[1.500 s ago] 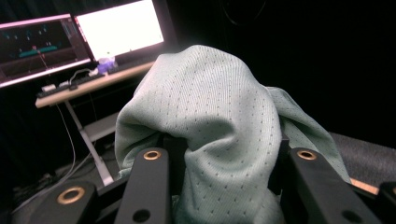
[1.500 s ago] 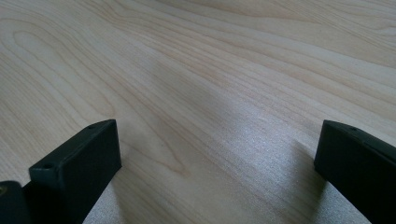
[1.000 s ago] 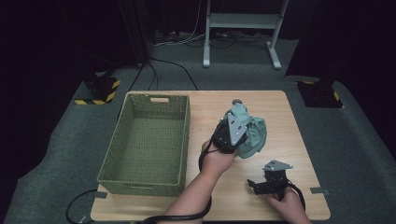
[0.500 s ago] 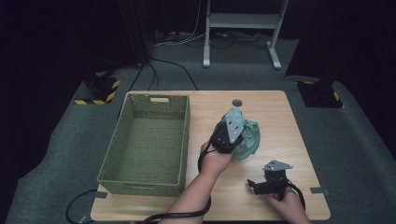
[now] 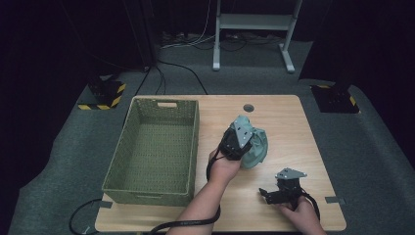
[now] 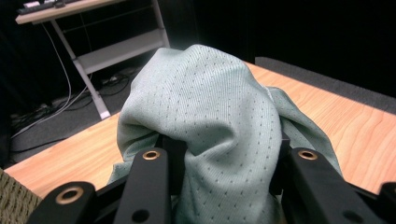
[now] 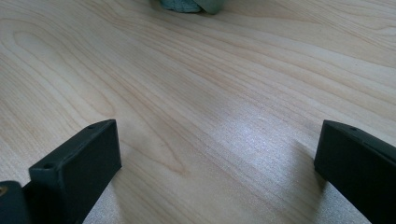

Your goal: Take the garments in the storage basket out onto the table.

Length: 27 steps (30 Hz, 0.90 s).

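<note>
Nearest the bottom edge of the high view, right of centre, we hold the right gripper (image 5: 272,194) low over the wooden table (image 5: 293,122). In the right gripper view its jaws stand wide apart, with bare wood grain between them and nothing held.

A little higher and just left of it in the high view, our left hand (image 5: 222,166) carries the left gripper (image 5: 241,138) near the middle of the frame. In the left gripper view its two black jaws rise from the bottom edge and pinch a bunched fold of the pale green cloth (image 6: 210,121), which bulges up over them and hangs down both sides. The cloth (image 5: 257,147) sits at the centre of the table in the high view, partly under the gripper, and its lower edge touches the wood; a scrap of it shows at the top edge of the right gripper view (image 7: 187,5).

To the left of the cloth, well apart, stands the green woven basket (image 5: 193,142). Farther up the frame, a small round hole (image 5: 248,107) marks the table's far edge.
</note>
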Tool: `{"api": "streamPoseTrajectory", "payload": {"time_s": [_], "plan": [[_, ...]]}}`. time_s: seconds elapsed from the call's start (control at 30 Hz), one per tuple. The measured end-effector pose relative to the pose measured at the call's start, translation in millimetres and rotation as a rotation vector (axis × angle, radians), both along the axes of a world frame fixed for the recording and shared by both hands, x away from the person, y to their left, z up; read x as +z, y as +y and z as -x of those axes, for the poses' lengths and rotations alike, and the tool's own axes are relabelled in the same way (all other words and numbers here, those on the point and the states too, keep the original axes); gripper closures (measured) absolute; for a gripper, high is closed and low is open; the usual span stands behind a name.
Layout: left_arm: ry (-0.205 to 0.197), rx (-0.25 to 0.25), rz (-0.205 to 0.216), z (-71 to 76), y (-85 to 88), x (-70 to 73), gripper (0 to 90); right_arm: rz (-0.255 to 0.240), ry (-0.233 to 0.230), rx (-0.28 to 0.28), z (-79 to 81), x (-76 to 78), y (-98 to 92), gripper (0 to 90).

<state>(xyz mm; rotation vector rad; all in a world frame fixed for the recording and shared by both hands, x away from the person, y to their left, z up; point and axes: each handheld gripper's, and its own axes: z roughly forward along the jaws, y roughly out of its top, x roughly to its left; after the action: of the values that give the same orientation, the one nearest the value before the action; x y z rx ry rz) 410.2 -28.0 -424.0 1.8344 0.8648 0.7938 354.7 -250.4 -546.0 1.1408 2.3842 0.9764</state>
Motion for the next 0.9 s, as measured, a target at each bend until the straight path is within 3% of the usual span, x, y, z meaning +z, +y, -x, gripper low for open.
{"api": "streamPoseTrajectory", "payload": {"time_s": [0.2,0.5,0.9], "plan": [[0.039,0.005,-0.011,-4.1,0.4,-6.4,63.7,0.0,0.001,0.0,0.1,0.0,0.1,0.0],[0.057,0.014,-0.036,-7.7,-1.1,-10.8,63.4,-0.007,0.001,0.0,-0.3,0.1,-0.8,0.0],[0.12,0.014,-0.073,-18.1,-6.9,-25.9,63.0,-0.012,0.003,0.002,-0.2,0.1,-0.9,0.0]]}}
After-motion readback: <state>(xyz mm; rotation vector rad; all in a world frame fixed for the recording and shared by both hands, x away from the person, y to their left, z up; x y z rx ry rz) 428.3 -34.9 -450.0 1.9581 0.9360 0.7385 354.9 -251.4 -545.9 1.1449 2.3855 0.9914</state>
